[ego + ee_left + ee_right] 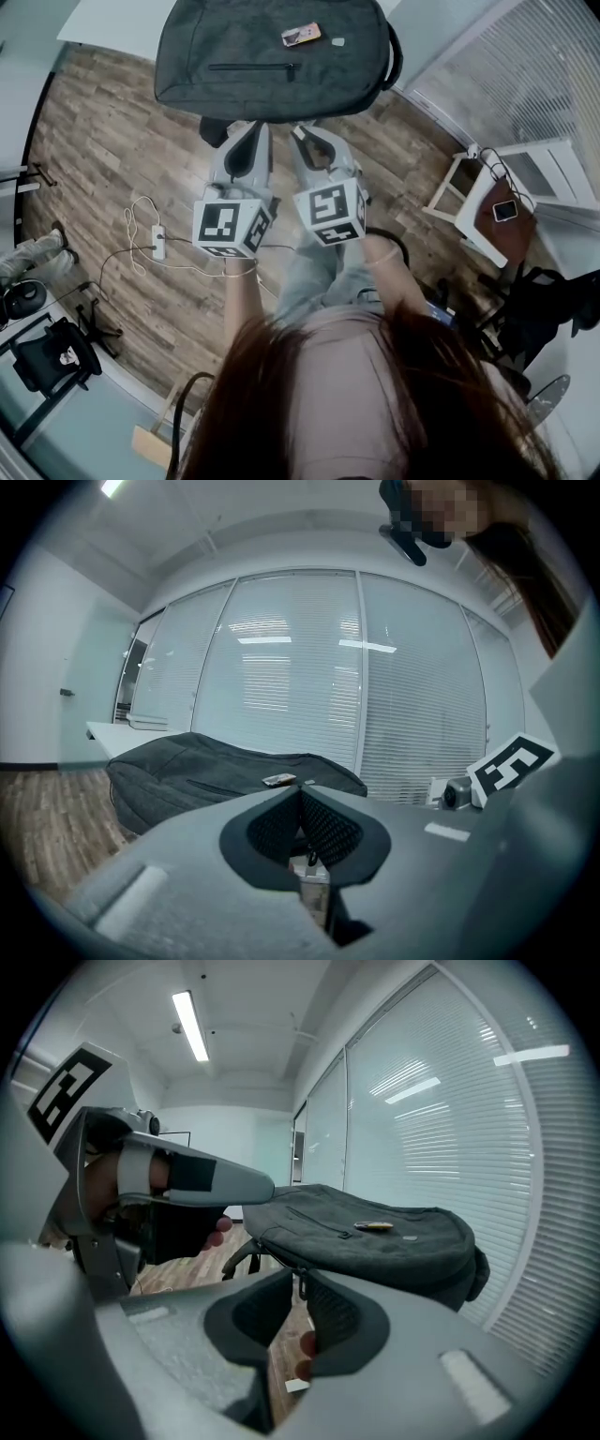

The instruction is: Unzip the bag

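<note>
- Well, the dark grey fabric backpack lies flat on the white counter, with its front pocket facing up.
- The black zip line across that pocket looks closed along the stretch that shows.
- A small tan rectangular tag rests on the top face of the backpack, near its far edge in the head view.
- The left claw sits just beside the near edge of the backpack and points at it. In the left gripper view its black ribbed pads meet at the tip, with nothing between them.
- The right claw sits close beside the left one at the same edge. In the right gripper view its jaws are drawn together to a thin slit.
- A small dark zip tab shows at that slit. I cannot tell whether the pads touch it.
- Each hand-held tool carries a white cube with black square markers, the left one and the right one.
- Below lies a brown wood-plank floor with a white cable and power strip on it.
</note>
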`<state>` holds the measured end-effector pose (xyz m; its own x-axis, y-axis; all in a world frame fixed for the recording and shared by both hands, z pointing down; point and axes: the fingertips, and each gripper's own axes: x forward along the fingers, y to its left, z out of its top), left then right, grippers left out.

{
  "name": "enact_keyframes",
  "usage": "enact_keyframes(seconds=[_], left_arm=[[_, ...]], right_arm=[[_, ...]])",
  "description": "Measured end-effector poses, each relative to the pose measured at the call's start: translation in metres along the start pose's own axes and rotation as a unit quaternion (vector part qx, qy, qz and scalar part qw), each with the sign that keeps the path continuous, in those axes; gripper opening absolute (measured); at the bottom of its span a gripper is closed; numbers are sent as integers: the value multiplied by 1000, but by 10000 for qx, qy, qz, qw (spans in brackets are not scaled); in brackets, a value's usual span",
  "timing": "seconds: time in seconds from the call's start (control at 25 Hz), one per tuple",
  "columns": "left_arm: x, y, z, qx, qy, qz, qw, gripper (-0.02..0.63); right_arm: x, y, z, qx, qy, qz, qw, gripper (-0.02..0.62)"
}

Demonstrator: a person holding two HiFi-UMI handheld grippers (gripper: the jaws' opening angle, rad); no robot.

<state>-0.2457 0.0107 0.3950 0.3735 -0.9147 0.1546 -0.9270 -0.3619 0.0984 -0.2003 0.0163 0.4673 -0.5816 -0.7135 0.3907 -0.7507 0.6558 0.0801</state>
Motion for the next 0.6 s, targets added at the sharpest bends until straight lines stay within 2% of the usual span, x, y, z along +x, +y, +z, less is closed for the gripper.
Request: enact_keyframes(seconds=[0.28, 0.6], left_arm=[[25, 16, -11, -106, 188, -186, 9996, 9], [50, 31, -39, -452, 785, -178, 9957, 9]], right_arm=[[13, -1, -9, 58, 79, -89, 9999, 58], [20, -2, -14, 155, 77, -210, 9996, 60]])
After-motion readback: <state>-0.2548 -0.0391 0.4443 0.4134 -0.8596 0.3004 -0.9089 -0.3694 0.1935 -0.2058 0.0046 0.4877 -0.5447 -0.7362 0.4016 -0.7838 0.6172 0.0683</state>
